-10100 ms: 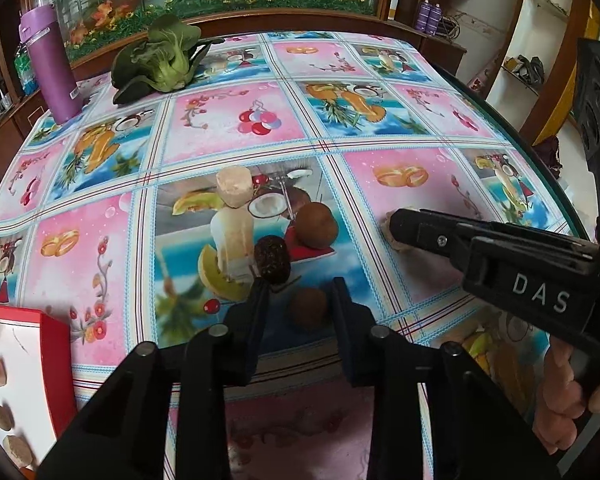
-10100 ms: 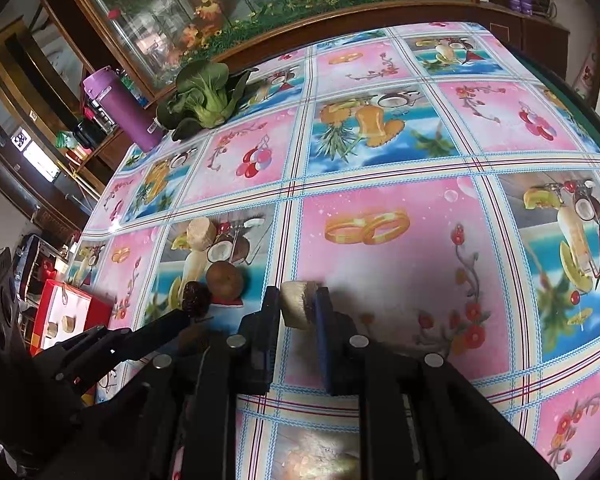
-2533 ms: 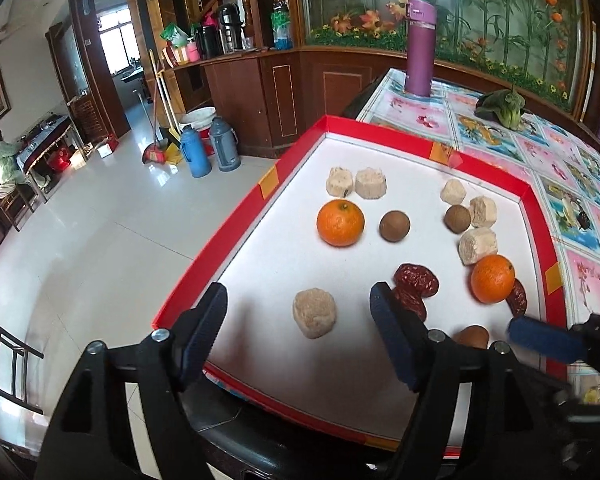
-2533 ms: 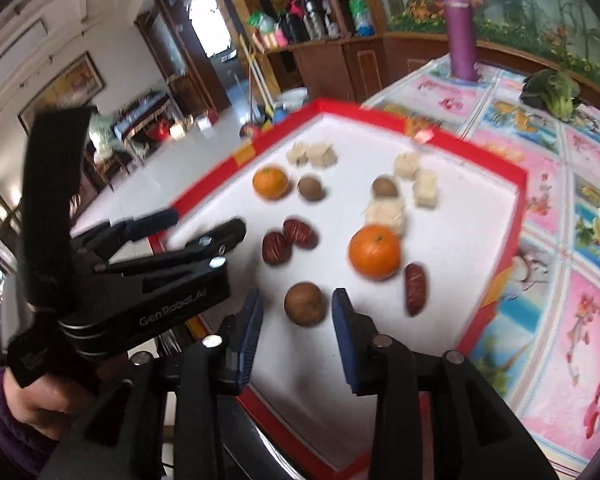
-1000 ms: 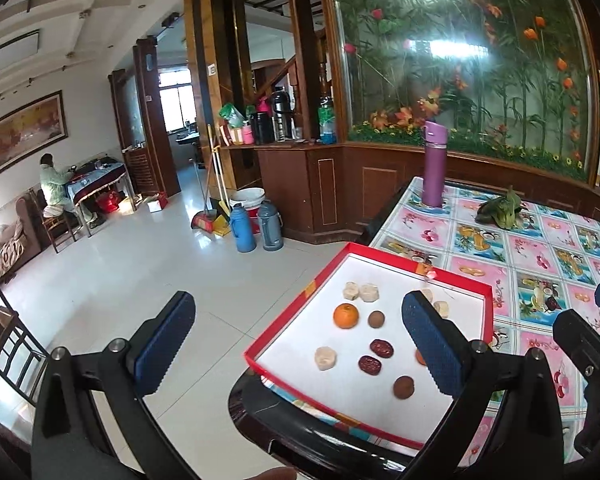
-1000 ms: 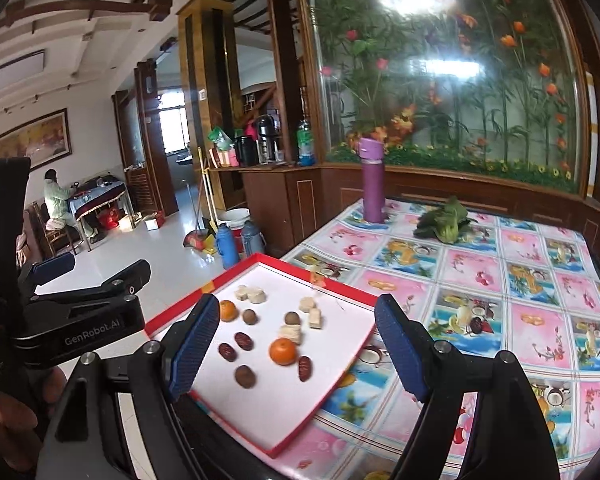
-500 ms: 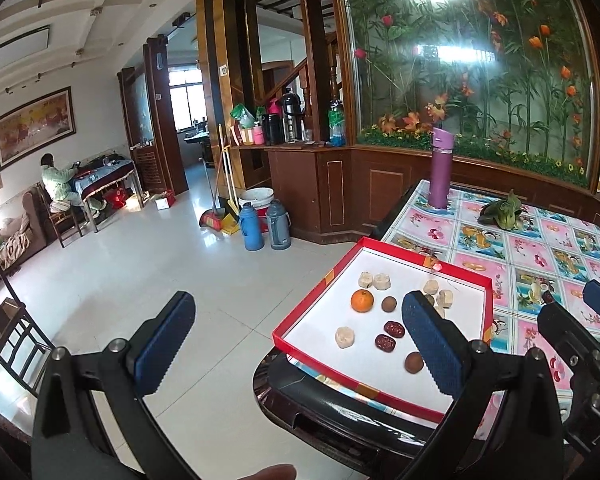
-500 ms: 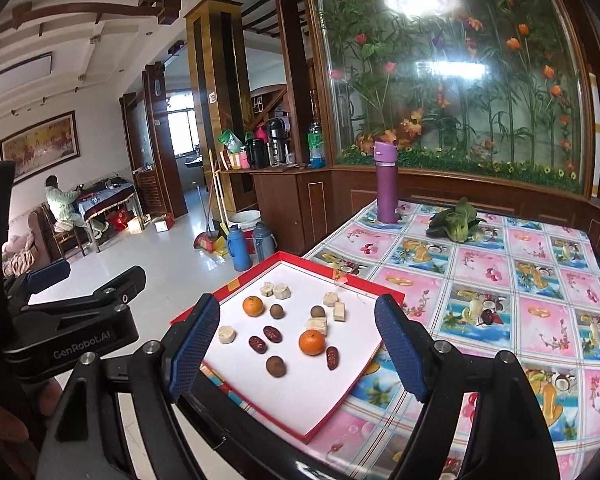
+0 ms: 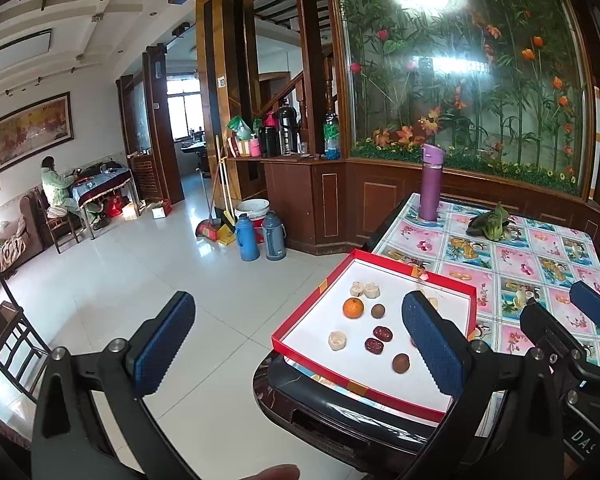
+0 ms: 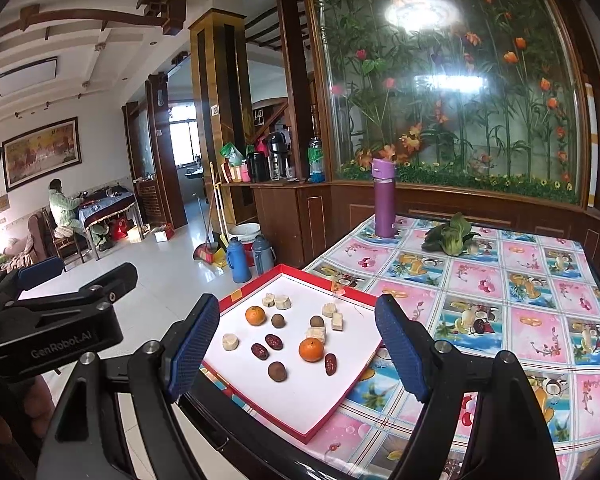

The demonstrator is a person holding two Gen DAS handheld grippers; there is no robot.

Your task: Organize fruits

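Fruits lie loose inside the red-rimmed tray (image 10: pixel 342 402) at the desk (image 10: pixel 540 280) corner: two oranges (image 10: pixel 311 349), dark red dates (image 10: pixel 273 341), round brown fruits (image 10: pixel 277 371) and pale cut chunks (image 10: pixel 230 341), all small, light and likely to roll, so each should be taken across its widest part with light pressure, the soft dates and chunks especially. Both the left claw (image 9: pixel 296 344) and the right claw (image 10: pixel 296 344) stand wide open, empty and well back from the tray. Legible writing: "GenRobot.AI" on the left claw body in the right wrist view, and "DAS" on the right claw body in the left wrist view.
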